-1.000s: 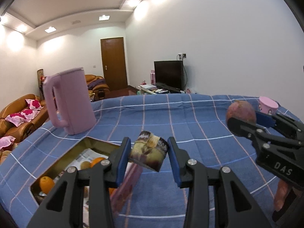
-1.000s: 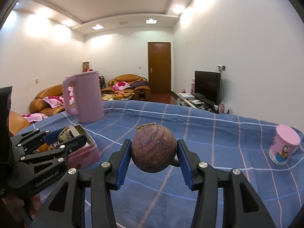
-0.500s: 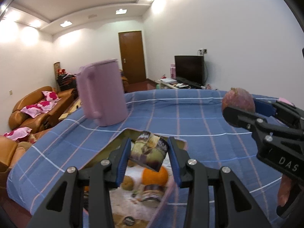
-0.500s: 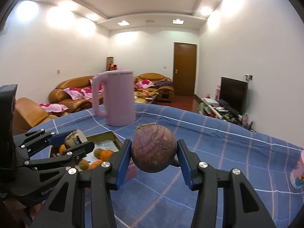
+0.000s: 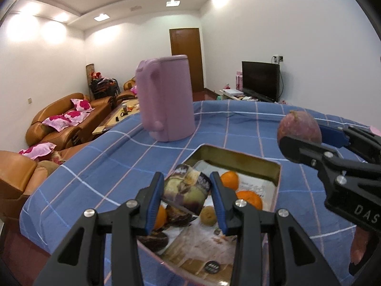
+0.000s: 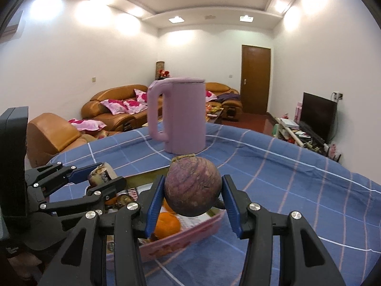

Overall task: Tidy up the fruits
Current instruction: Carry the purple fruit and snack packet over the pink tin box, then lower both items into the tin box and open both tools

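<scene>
The left gripper [image 5: 187, 191] points forward and somewhat down over the near end of the tin [image 5: 277, 174], its blue pads closed on a small printed packet [image 5: 187, 191] that hangs tilted above the fruit inside. In the right wrist view the same gripper [image 6: 104, 178] comes in from the left, level with the tin's far rim, the packet [image 6: 100, 174] pinched at its tip.

The right gripper [image 6: 193, 190] also tilts down a little and clamps a round purple fruit [image 6: 193, 186], stem end up, above the tin's [image 6: 190, 234] right edge. From the left wrist camera it [image 5: 301, 134] reaches in from the right side, the purple fruit [image 5: 298, 127] held clear of the cloth, just beyond the tin's right corner.

The tin sits on a tabletop under a blue checked cloth [image 5: 107, 166]. In it lie oranges [image 5: 248, 199], a small brownish fruit [image 5: 208, 215] and dark items I cannot identify, on printed paper whose lettering is too small to read. A pink jug [image 5: 166, 100] stands behind the tin, handle toward the sofa [image 6: 114, 104] side.

White letters "DAS" show on the right gripper's body in the left view. The packet's print is blurred; no word can be made out.
</scene>
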